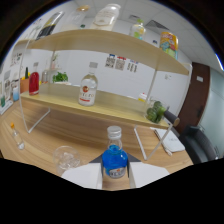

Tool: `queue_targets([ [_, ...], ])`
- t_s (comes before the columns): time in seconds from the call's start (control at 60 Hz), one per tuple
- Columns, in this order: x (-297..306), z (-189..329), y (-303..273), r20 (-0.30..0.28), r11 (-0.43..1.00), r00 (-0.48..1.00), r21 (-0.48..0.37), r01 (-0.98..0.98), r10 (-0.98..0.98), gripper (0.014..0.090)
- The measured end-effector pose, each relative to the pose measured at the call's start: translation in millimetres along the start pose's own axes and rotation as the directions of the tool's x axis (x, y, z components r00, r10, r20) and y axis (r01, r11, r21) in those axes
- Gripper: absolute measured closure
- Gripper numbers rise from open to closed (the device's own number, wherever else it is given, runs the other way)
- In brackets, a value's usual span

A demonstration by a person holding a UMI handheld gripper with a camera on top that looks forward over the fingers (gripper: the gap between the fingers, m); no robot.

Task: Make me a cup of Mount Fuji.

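Wooden table (75,135), blue bottle's (114,159) base claw-hidden (115,176).

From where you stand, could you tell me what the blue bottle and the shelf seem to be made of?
The blue bottle, standing between the gripper fingers, looks like clear glass or plastic: glossy and see-through at its neck, blue liquid below. The shelf looks like pale matt wood boards on thin white metal legs.

The blue bottle's (115,161) base is hidden behind the gripper (115,176) fingers; labels on the far shelf bottles (88,90) are blurred.
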Motion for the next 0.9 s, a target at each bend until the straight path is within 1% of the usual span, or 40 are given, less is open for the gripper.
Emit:
queue_targets([
  [0.067,2,3,-3,-0.035,0.980,0.979,0.005,0.199,-0.198,0.0691],
  [0.15,3,7,-9,-0.081,0.888,0.885,0.008,0.461,-0.459,0.0693],
  [0.2,3,8,-13,-0.100,0.813,0.809,0.005,0.582,-0.579,0.0690],
  [0.267,0,10,-15,-0.107,0.705,0.700,-0.007,0.710,-0.706,0.0690],
  [0.367,-2,13,-23,-0.131,0.498,0.490,-0.029,0.867,-0.862,0.0692],
  [0.45,-2,15,-32,-0.156,0.317,0.303,-0.069,0.946,-0.940,0.0692],
  [0.5,-5,17,-36,-0.162,0.204,0.190,-0.074,0.976,-0.968,0.0691],
  [0.6,-15,20,-39,-0.161,-0.002,-0.015,-0.081,0.997,-0.987,0.0691],
  [0.65,-17,21,-37,-0.150,-0.074,-0.086,-0.083,0.994,-0.985,0.0690],
  [0.733,-17,22,-33,-0.126,-0.120,-0.131,-0.095,0.988,-0.983,0.0691],
  [0.8,-15,25,-33,-0.120,-0.127,-0.138,-0.095,0.987,-0.983,0.0692],
  [0.9,-16,20,-34,-0.120,-0.076,-0.087,-0.089,0.993,-0.989,0.0690],
])
